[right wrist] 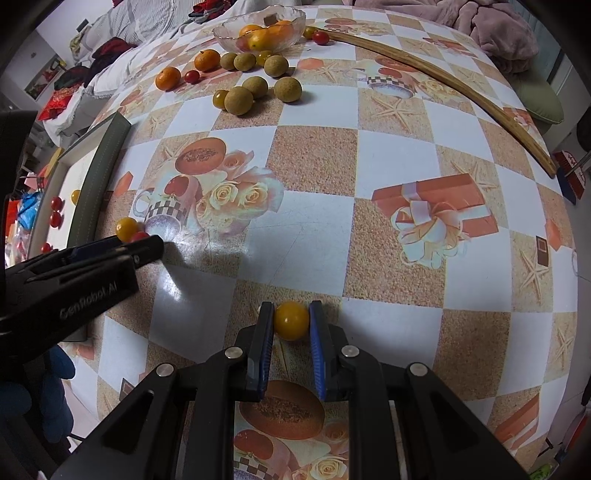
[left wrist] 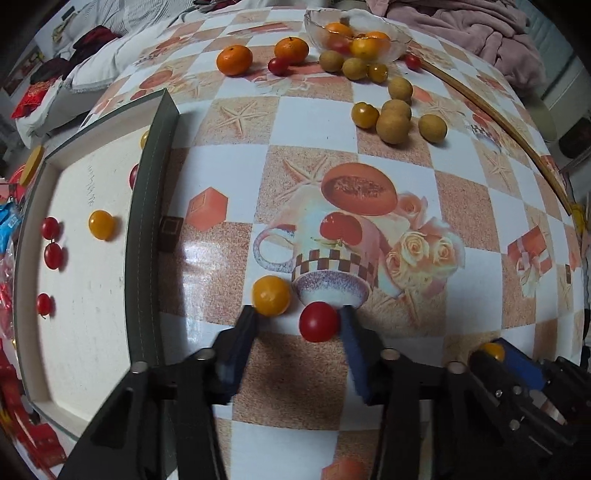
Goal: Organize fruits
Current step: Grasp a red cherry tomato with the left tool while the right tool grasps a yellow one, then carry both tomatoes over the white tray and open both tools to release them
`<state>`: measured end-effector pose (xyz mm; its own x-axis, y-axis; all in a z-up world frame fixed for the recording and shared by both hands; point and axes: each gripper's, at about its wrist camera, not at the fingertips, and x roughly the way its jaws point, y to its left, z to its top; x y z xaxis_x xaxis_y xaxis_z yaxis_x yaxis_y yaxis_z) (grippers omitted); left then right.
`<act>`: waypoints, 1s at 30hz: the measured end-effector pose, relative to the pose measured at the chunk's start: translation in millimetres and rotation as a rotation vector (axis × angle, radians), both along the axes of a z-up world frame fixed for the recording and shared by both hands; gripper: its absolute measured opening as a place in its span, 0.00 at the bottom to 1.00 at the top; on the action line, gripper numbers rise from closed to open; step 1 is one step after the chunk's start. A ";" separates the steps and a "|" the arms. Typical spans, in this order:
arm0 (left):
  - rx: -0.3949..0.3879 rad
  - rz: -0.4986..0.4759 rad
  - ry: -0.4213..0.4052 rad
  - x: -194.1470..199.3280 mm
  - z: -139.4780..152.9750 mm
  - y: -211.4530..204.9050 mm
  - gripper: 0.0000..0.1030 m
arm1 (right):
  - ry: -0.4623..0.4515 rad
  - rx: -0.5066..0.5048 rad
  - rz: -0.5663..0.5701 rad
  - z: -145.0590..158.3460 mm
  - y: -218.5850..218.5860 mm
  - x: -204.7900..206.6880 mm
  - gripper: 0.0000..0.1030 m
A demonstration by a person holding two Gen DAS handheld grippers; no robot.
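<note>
Right gripper (right wrist: 291, 319) pinches a yellow tomato (right wrist: 291, 320) between its blue pads, low over the bench (right wrist: 314, 229); the tomato sits at the fingertips, both pads against its sides.

Left gripper (left wrist: 299, 319) points down at the bench with a red tomato (left wrist: 319, 321) between its fingers. The right-hand finger touches the tomato; the other finger stands clear of it, so the jaws are still partly spread and not clamped on it. A second yellow tomato (left wrist: 270, 295) lies on the bench just beyond the left-hand fingertip, beside the red one.

At the left a tray (left wrist: 147, 221) with a grey rim holds three red tomatoes and one yellow, apart from each other on its pale floor; two more fruits peek over the rim.

At the far side stands a glass bowl (left wrist: 317, 22) with oranges and a tomato inside. Near it on the bench lie two oranges (left wrist: 234, 60), a red tomato and scattered longans (left wrist: 393, 127). A curved wooden stick (right wrist: 443, 77) lies along the far right side of the bench.
</note>
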<state>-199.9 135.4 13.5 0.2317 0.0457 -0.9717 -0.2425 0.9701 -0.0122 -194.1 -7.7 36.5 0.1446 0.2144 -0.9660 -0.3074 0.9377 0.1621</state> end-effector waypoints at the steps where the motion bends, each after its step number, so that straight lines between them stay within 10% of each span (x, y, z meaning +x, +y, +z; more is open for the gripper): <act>1: -0.006 -0.003 0.000 -0.3 0.6 -1.6 0.26 | 0.003 0.004 -0.002 0.1 -1.4 0.0 0.20; 30: -0.123 -0.032 -0.090 -35.6 39.7 44.6 0.21 | 0.026 0.094 0.002 24.6 13.5 9.3 0.20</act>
<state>-235.5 180.0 53.3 0.3176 -0.0809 -0.9448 -0.2040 0.9672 -0.1513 -184.8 5.8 61.1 0.1192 0.3041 -0.9451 -0.3041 0.9174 0.2569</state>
